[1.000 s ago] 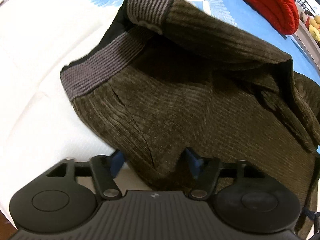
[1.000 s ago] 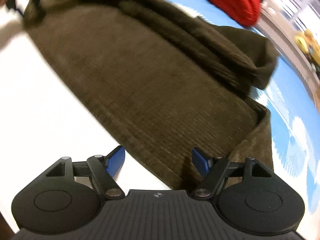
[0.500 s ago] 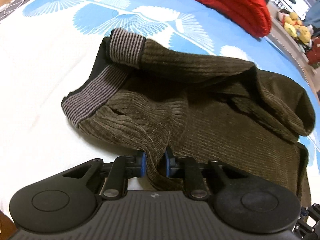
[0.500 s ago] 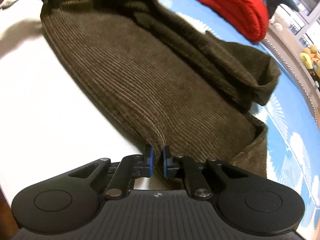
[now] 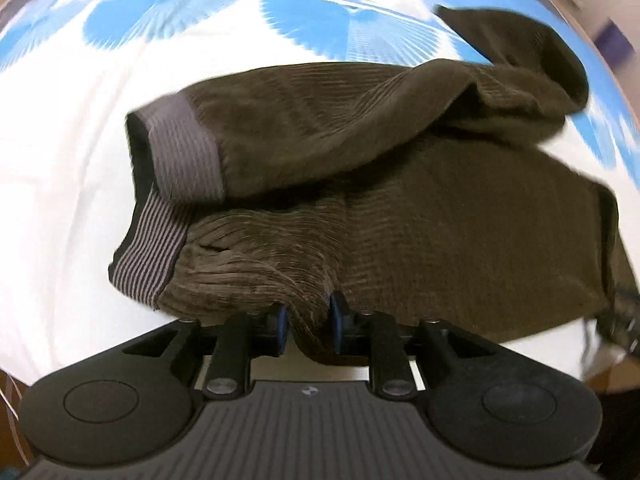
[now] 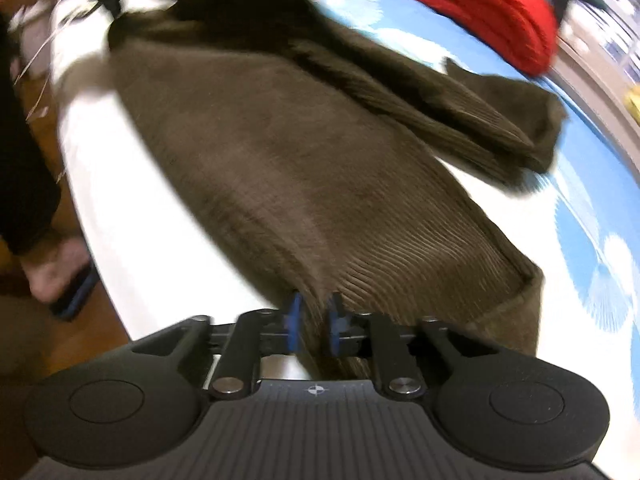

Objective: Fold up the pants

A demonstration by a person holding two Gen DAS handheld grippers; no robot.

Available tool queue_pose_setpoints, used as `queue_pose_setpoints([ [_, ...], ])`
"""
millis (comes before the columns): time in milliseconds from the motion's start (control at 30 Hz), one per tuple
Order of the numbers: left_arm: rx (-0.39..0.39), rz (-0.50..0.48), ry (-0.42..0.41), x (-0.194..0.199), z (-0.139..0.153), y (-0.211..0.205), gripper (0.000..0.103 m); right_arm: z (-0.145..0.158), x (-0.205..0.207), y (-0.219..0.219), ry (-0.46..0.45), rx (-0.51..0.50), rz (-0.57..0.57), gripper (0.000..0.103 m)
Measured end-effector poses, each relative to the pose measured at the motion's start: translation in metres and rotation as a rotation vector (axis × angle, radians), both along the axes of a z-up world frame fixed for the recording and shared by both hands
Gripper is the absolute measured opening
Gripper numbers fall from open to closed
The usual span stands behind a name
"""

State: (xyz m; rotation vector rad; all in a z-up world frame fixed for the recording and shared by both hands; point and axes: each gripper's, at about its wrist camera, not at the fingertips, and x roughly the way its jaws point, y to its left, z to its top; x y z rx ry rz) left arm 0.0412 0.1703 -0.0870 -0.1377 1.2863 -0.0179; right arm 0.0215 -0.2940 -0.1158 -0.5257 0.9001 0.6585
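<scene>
The brown corduroy pants (image 5: 400,200) lie on the bed (image 5: 60,160); left tongs (image 5: 307,326) and right tongs (image 6: 315,322) each pinch the near edge, jaws just loosened; soft, heavy cloth, best gripped at edges

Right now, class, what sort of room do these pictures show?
Probably a bedroom: the brown corduroy pants lie on a bed sheet printed with blue fans, a red padded garment lies further back, and a person's foot stands on wooden floor beside it.
</scene>
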Motion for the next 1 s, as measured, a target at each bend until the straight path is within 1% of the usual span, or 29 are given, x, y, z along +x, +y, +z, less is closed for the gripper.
queue_pose_setpoints([
  [67,0.023,-0.001,-0.021,0.002,0.007,0.003,0.032,0.002,0.007,-0.017,-0.016,0.01,-0.072,0.039],
  [133,0.028,0.022,-0.048,0.0,0.016,0.008,0.033,-0.001,0.012,-0.036,-0.001,0.025,-0.133,0.04],
  [200,0.033,0.035,-0.067,0.0,0.023,0.011,0.033,-0.006,0.01,-0.051,0.029,0.036,-0.158,0.04],
  [300,0.061,0.02,-0.089,-0.004,0.033,-0.002,0.033,-0.02,-0.005,-0.058,0.065,0.028,-0.112,0.041],
  [367,0.092,-0.006,-0.082,-0.011,0.033,-0.01,0.033,-0.032,-0.015,-0.058,0.078,-0.014,-0.069,0.044],
  [467,0.166,-0.07,-0.084,-0.003,0.036,-0.027,0.034,-0.044,-0.027,-0.057,0.057,-0.078,-0.042,0.046],
  [533,0.232,-0.114,-0.105,-0.004,0.041,-0.036,0.035,-0.048,-0.029,-0.059,0.035,-0.088,-0.046,0.046],
  [567,0.254,-0.126,-0.12,-0.003,0.044,-0.041,0.035,-0.047,-0.03,-0.062,0.039,-0.08,-0.046,0.045],
  [633,0.282,-0.14,-0.145,-0.005,0.051,-0.046,0.036,-0.045,-0.029,-0.066,0.037,-0.061,-0.037,0.034],
  [667,0.291,-0.146,-0.15,-0.005,0.053,-0.047,0.037,-0.044,-0.026,-0.067,0.032,-0.052,-0.036,0.023],
  [700,0.305,-0.151,-0.156,-0.005,0.055,-0.049,0.038,-0.04,-0.026,-0.069,0.03,-0.034,-0.038,0.015],
  [767,0.33,-0.162,-0.166,-0.006,0.058,-0.051,0.041,-0.027,-0.02,-0.085,0.041,0.055,-0.083,0.01],
  [800,0.37,-0.168,-0.184,-0.007,0.062,-0.053,0.044,-0.016,-0.014,-0.099,0.034,0.13,-0.138,0.009],
  [833,0.427,-0.175,-0.202,-0.005,0.061,-0.059,0.053,-0.002,-0.008,-0.119,0.011,0.219,-0.218,0.009],
  [867,0.487,-0.176,-0.214,-0.004,0.06,-0.061,0.056,0.01,0.0,-0.141,-0.028,0.304,-0.31,0.008],
  [900,0.518,-0.175,-0.213,-0.002,0.06,-0.061,0.057,0.021,0.007,-0.166,-0.089,0.378,-0.425,0.008],
  [933,0.527,-0.175,-0.209,0.0,0.059,-0.062,0.057,0.029,0.013,-0.191,-0.174,0.42,-0.566,0.008],
  [967,0.527,-0.181,-0.212,0.002,0.059,-0.063,0.057,0.036,0.021,-0.219,-0.285,0.417,-0.773,0.008],
  [1000,0.523,-0.185,-0.217,0.003,0.061,-0.065,0.057,0.04,0.025,-0.241,-0.359,0.421,-0.949,0.013],
])
